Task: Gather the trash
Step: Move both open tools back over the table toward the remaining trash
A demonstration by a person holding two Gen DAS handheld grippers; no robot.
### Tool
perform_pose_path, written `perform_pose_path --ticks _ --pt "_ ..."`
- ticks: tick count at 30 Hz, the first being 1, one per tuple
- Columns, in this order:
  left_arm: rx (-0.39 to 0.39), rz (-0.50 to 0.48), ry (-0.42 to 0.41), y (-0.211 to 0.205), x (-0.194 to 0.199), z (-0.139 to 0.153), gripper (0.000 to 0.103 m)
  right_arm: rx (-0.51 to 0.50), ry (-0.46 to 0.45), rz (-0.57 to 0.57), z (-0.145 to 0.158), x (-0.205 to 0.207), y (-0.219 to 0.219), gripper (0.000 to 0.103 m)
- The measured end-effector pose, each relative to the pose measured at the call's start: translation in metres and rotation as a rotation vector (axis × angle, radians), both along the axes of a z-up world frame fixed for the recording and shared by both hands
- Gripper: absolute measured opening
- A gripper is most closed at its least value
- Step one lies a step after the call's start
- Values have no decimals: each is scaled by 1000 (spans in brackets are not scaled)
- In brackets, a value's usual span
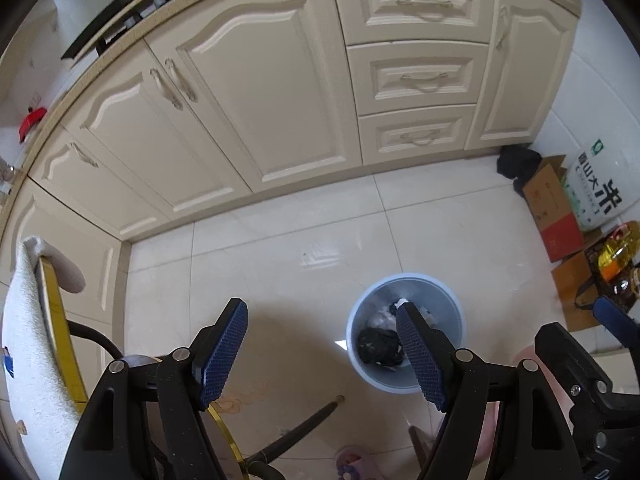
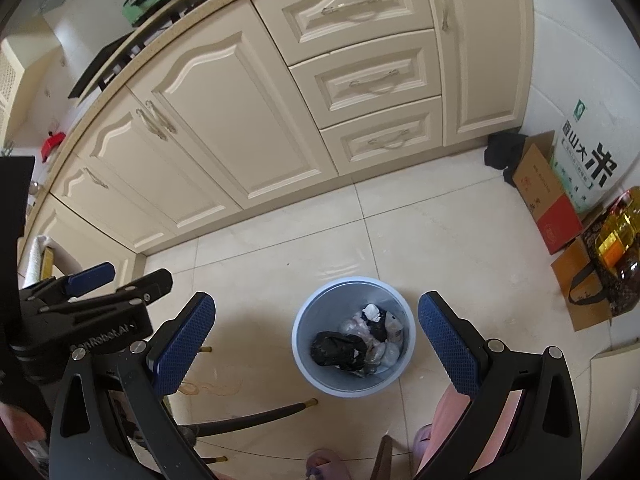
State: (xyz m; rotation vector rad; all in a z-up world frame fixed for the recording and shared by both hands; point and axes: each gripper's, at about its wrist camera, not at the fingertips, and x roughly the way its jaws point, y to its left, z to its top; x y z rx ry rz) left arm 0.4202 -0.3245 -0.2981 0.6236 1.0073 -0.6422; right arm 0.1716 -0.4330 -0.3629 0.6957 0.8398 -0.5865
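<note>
A light blue trash bin (image 2: 304,344) stands on the tiled floor, holding a black bag (image 2: 334,350) and crumpled white and clear wrappers (image 2: 384,340). My right gripper (image 2: 316,344) is open and empty, held above the bin, which shows between its fingers. My left gripper (image 1: 322,354) is open and empty, to the left of the bin (image 1: 362,322); its right finger overlaps the bin's inside. The left gripper also shows at the left edge of the right wrist view (image 2: 92,292).
Cream kitchen cabinets (image 2: 224,128) run along the far side. A cardboard box (image 2: 540,192), a rice sack (image 2: 592,160) and an oil bottle (image 2: 620,236) sit at right. A stool's dark legs (image 2: 256,420) and pink slippers (image 2: 324,464) are below. A towel-draped chair (image 1: 32,340) is at left.
</note>
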Motion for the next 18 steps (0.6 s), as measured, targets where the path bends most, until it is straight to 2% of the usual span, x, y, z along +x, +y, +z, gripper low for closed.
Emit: perform_pose_path --ticks 4,11,18 --pt "-30 0 33 9 -3 4 73 29 5 -39 2 -3 2 103" --pt "-40 9 -26 21 -16 19 73 3 4 -68 20 -7 12 103" --pt "-102 -11 -74 33 -49 46 73 -52 -16 -132 48 -24 21 103"
